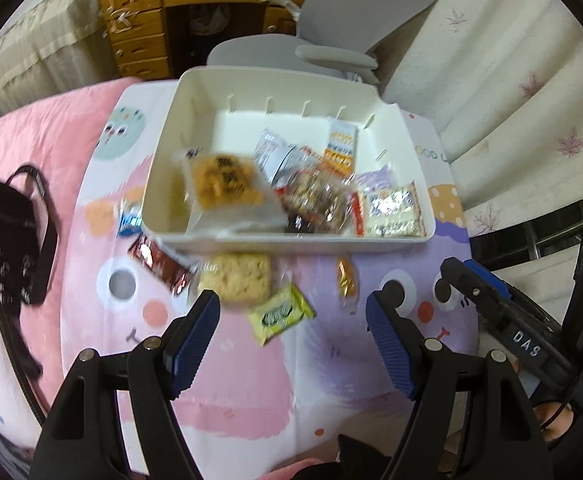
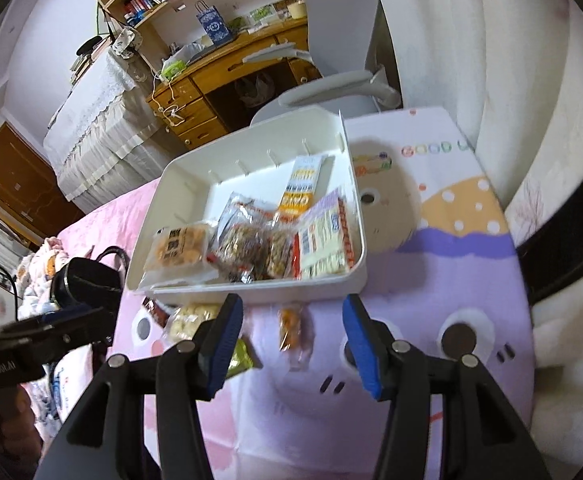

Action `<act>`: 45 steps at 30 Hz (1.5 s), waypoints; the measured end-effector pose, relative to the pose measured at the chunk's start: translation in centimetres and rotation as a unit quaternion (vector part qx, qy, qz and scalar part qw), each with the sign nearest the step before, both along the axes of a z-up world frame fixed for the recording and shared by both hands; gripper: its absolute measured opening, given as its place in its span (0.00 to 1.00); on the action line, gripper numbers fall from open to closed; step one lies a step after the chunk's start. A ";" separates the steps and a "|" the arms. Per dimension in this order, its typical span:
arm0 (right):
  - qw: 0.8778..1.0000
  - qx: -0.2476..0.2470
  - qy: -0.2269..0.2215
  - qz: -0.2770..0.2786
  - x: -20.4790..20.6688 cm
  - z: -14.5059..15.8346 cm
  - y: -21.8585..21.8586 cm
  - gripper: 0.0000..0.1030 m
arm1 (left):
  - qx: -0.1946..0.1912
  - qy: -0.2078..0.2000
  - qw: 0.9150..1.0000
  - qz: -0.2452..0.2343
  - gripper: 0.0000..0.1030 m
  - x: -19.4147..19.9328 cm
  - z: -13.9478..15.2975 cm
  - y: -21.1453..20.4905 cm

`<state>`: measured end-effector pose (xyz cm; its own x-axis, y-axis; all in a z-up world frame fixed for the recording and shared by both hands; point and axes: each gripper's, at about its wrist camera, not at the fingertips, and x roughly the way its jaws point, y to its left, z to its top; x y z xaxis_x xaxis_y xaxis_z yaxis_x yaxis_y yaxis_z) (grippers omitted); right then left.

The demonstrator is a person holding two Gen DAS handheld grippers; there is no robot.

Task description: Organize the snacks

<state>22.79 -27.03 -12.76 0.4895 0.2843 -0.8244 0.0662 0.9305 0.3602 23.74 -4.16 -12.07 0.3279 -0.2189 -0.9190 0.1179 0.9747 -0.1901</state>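
A white box (image 1: 291,240) stands on a cartoon mat (image 1: 331,360) and holds several snack packs, among them an orange cracker pack (image 1: 223,184) and a silvery white pack (image 1: 391,212). Loose snacks lie in front of it: a red packet (image 1: 159,266), a blue packet (image 1: 129,220), a pale rice cracker (image 1: 239,280), a yellow-green packet (image 1: 281,314) and a small orange packet (image 1: 346,280). My left gripper (image 1: 293,308) hangs open above the yellow-green packet, holding nothing. Above the small orange packet (image 2: 291,328), my right gripper (image 2: 291,312) is open and holds nothing, just before the box (image 2: 251,294).
A black bag with a strap (image 1: 7,232) lies on the pink bedding left of the mat. A grey office chair (image 1: 331,52) and a wooden desk (image 1: 143,32) stand behind the box. White bedding (image 2: 551,240) borders the mat on the right.
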 end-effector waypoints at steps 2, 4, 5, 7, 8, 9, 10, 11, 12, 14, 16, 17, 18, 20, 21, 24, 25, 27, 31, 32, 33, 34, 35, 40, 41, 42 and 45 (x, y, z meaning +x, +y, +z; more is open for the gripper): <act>1.000 0.014 0.012 0.000 -0.4 -0.4 -0.2 0.51 | 0.002 0.006 1.000 0.013 0.72 -0.7 -0.5 0.3; 0.999 0.027 0.024 0.004 -0.7 -0.9 -0.3 0.51 | 0.002 0.014 0.999 0.031 0.73 -1.5 -1.1 0.6; 0.999 0.031 0.030 0.007 -0.7 -1.1 -0.4 0.51 | 0.001 0.017 0.999 0.038 0.73 -1.9 -1.3 0.8; 0.998 0.037 0.040 0.012 -0.9 -1.6 -0.5 0.51 | -0.001 0.022 0.998 0.054 0.73 -2.5 -1.9 1.0; 0.998 0.039 0.044 0.014 -0.9 -1.8 -0.6 0.51 | -0.003 0.024 0.998 0.061 0.73 -2.8 -2.1 1.1; 0.998 0.042 0.048 0.017 -0.9 -2.0 -0.7 0.51 | -0.004 0.028 0.997 0.069 0.73 -3.1 -2.5 1.1; 0.997 0.044 0.053 0.020 -0.9 -2.2 -0.8 0.51 | -0.006 0.031 0.997 0.075 0.74 -3.3 -2.7 1.2; 0.997 0.045 0.057 0.022 -0.9 -2.4 -0.8 0.51 | -0.008 0.036 0.996 0.081 0.74 -3.5 -3.0 1.2; 0.997 0.046 0.061 0.024 -0.9 -2.6 -0.8 0.51 | -0.011 0.042 0.995 0.088 0.74 -3.7 -3.4 1.3; 0.996 0.048 0.070 0.029 -0.8 -3.0 -0.7 0.51 | -0.015 0.051 0.994 0.098 0.75 -3.8 -4.0 1.4; 0.995 0.048 0.076 0.033 -0.7 -3.3 -0.6 0.51 | -0.015 0.059 0.993 0.105 0.75 -3.8 -4.5 1.5; 0.995 0.048 0.081 0.037 -0.6 -3.6 -0.4 0.51 | -0.015 0.064 0.992 0.108 0.75 -3.8 -4.9 1.5; 0.995 0.047 0.084 0.038 -0.5 -3.8 -0.3 0.51 | -0.014 0.071 0.991 0.114 0.75 -3.7 -5.3 1.6; 0.994 0.044 0.091 0.041 -0.4 -4.3 -0.1 0.51 | -0.017 0.080 0.989 0.123 0.75 -3.4 -6.0 1.7; 0.994 0.042 0.094 0.042 -0.3 -4.5 0.0 0.51 | -0.021 0.088 0.988 0.129 0.75 -3.2 -6.5 1.8; 0.993 0.029 0.102 0.048 0.0 -5.4 0.5 0.51 | -0.031 0.108 0.983 0.147 0.76 -2.6 -8.1 1.9; 0.993 0.025 0.103 0.050 0.0 -5.6 0.8 0.51 | -0.035 0.116 0.981 0.152 0.76 -2.2 -8.8 1.9; 0.993 0.014 0.105 0.057 0.3 -6.3 1.2 0.51 | -0.042 0.128 0.978 0.161 0.76 -1.7 -10.0 1.9; 0.992 -0.009 0.101 0.079 0.7 -7.7 2.3 0.51 | -0.050 0.149 0.973 0.171 0.76 -0.6 -12.3 1.6; 0.992 -0.015 0.098 0.084 0.8 -8.0 2.5 0.51 | -0.052 0.154 0.972 0.170 0.76 -0.2 -13.0 1.4; 0.991 -0.023 0.093 0.089 0.8 -8.3 2.8 0.51 | -0.053 0.157 0.971 0.171 0.76 0.0 -13.3 1.4; 0.991 -0.032 0.087 0.095 0.8 -8.5 3.0 0.51 | -0.054 0.161 0.970 0.173 0.76 0.3 -13.8 1.2; 0.991 -0.040 0.080 0.102 0.8 -8.8 3.3 0.51 | -0.057 0.165 0.969 0.174 0.76 0.5 -14.3 1.1; 0.985 -0.077 0.050 0.146 0.7 -10.2 4.7 0.51 | -0.065 0.181 0.964 0.184 0.76 1.4 -16.1 0.8; 0.984 -0.081 0.048 0.153 0.8 -10.6 5.0 0.51 | -0.066 0.184 0.963 0.186 0.76 1.6 -16.4 0.7; 0.982 -0.085 0.046 0.159 0.8 -10.8 5.1 0.51 | -0.068 0.185 0.962 0.187 0.76 1.8 -16.7 0.6; 0.978 -0.100 0.035 0.177 1.0 -11.4 5.7 0.51 | -0.063 0.189 0.961 0.191 0.76 2.3 -17.3 0.2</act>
<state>23.76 -21.29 -24.15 0.3295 0.2553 -0.9090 -0.2549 0.9511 0.1747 26.02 -3.94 -29.36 0.0549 -0.2668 -0.9622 -0.3452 0.8991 -0.2690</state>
